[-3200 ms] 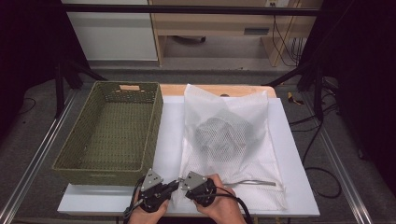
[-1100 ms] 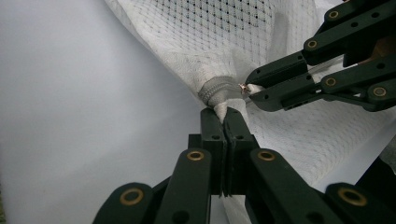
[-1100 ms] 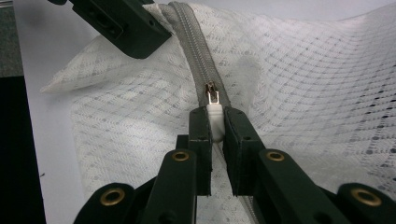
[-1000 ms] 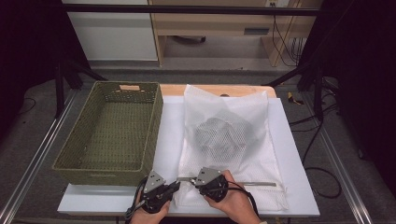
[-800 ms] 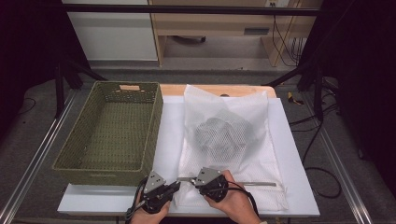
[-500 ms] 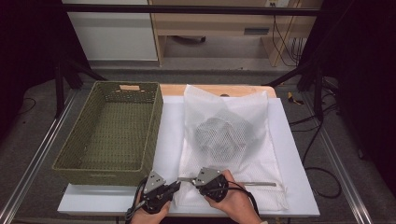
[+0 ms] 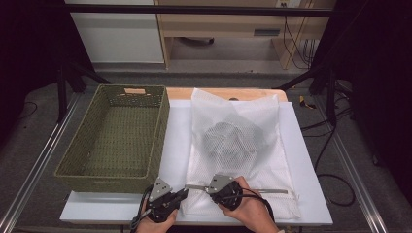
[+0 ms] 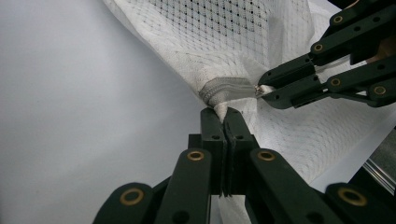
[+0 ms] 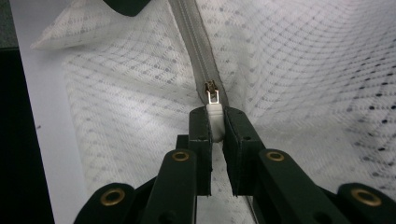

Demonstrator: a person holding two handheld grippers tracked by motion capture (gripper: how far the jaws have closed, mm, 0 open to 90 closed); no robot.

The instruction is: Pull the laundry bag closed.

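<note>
At table's near edge, right gripper (image 7: 210, 187) sits further right than three seconds back, clamped on white zipper pull (image 9: 214, 116). Left gripper (image 7: 182, 193), unmoved, clamped on mesh laundry bag (image 7: 238, 145) corner just left of it, zipper (image 9: 196, 51) ahead.

The laundry bag (image 7: 243, 141) is white open-weave mesh cloth; its zip pull (image 9: 212, 99) is shiny metal; the basket (image 7: 119, 133) is rough olive wicker; the desk (image 7: 177, 136) is smooth matt white.
</note>
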